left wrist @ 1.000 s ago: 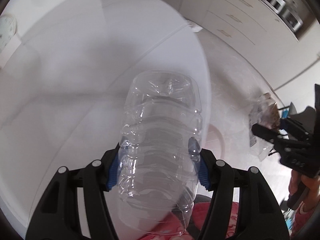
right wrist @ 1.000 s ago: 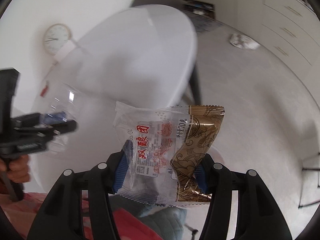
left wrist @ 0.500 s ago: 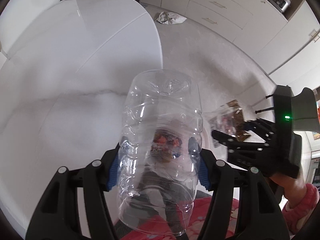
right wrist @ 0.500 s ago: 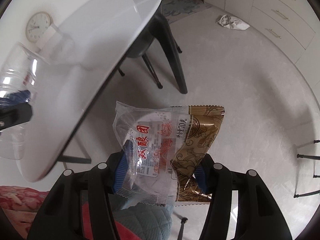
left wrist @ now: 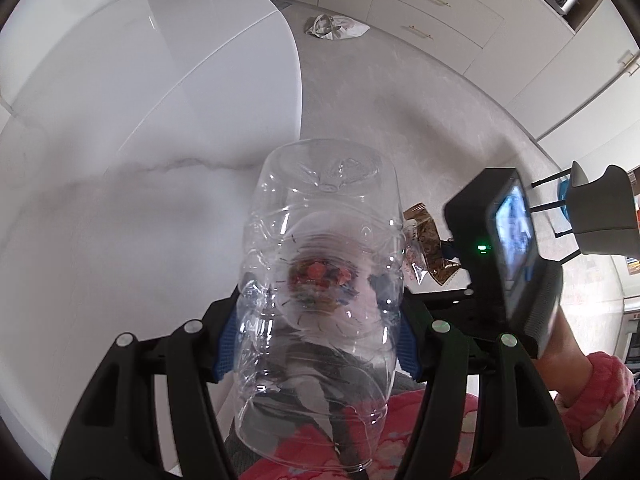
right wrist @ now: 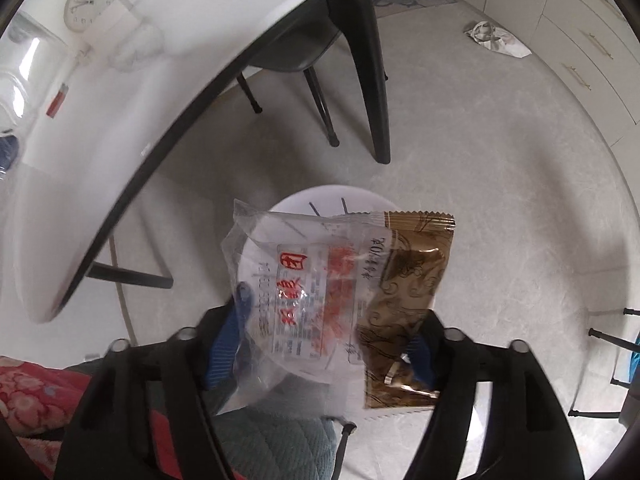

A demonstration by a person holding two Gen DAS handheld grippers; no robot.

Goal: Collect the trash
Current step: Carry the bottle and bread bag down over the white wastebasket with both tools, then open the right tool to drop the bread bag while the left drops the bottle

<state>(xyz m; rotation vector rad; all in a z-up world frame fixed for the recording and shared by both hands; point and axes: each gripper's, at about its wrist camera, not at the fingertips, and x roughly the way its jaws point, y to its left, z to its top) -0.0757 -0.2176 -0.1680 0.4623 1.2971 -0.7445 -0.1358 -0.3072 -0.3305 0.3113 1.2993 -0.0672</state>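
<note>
Left gripper (left wrist: 316, 340) is clamped on a clear plastic bottle (left wrist: 320, 280), blue pads (left wrist: 226, 340) pressing its sides at 6 o'clock, base pointing away over the white table (left wrist: 140, 140) edge. Right gripper (right wrist: 320, 344) has just been spreading its jaws; the snack wrapper (right wrist: 336, 292) sits between them but looks let go, though blur makes contact hard to call. It hangs over a white bin (right wrist: 360, 194) on the floor (right wrist: 500, 160). A crumpled bag (right wrist: 498, 38) lies at 1 o'clock.
</note>
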